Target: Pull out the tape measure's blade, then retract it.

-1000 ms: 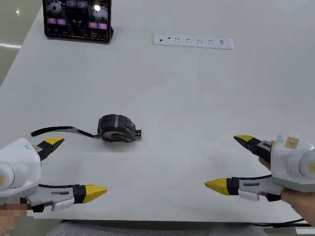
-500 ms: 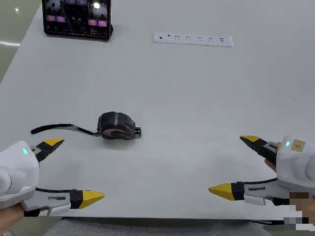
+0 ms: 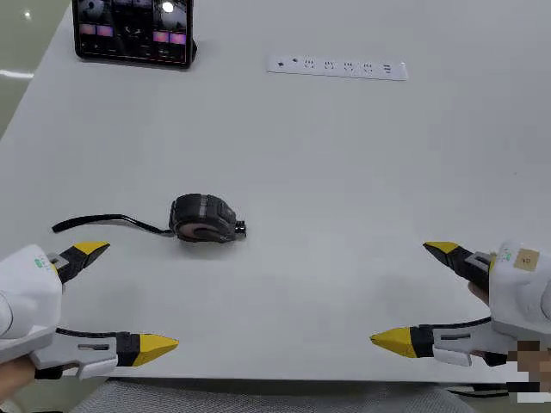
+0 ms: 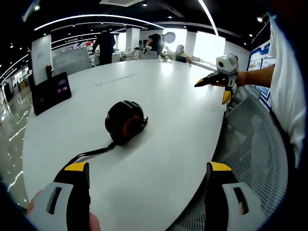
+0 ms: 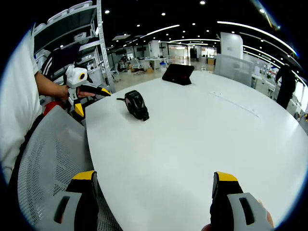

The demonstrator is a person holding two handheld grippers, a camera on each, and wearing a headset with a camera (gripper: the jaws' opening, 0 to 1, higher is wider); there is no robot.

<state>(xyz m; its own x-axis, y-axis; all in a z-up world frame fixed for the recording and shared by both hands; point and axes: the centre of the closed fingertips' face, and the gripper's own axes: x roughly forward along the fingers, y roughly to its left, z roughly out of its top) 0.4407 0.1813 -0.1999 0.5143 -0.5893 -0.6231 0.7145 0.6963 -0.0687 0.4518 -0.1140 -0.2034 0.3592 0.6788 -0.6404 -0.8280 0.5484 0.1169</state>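
Observation:
A black tape measure (image 3: pixel 204 219) with a reddish side lies on the white table (image 3: pixel 327 172), its black wrist strap (image 3: pixel 95 224) trailing left. Its blade is wound in, with just the hook at its right end. In the left gripper view the tape measure (image 4: pixel 125 121) sits ahead of the jaws, and in the right gripper view the tape measure (image 5: pixel 136 104) lies far off. My left gripper (image 3: pixel 133 297) hovers open at the near left edge, below the strap. My right gripper (image 3: pixel 413 294) is open at the near right edge, holding nothing.
A tablet (image 3: pixel 133 30) with a lit screen stands at the far left of the table. A white power strip (image 3: pixel 336 67) lies at the far middle. A grey mesh chair (image 5: pixel 53 159) is at the near table edge. People stand far back in the room.
Both grippers have drifted slightly down and outward toward the near table edge. The tape measure has stayed where it was.

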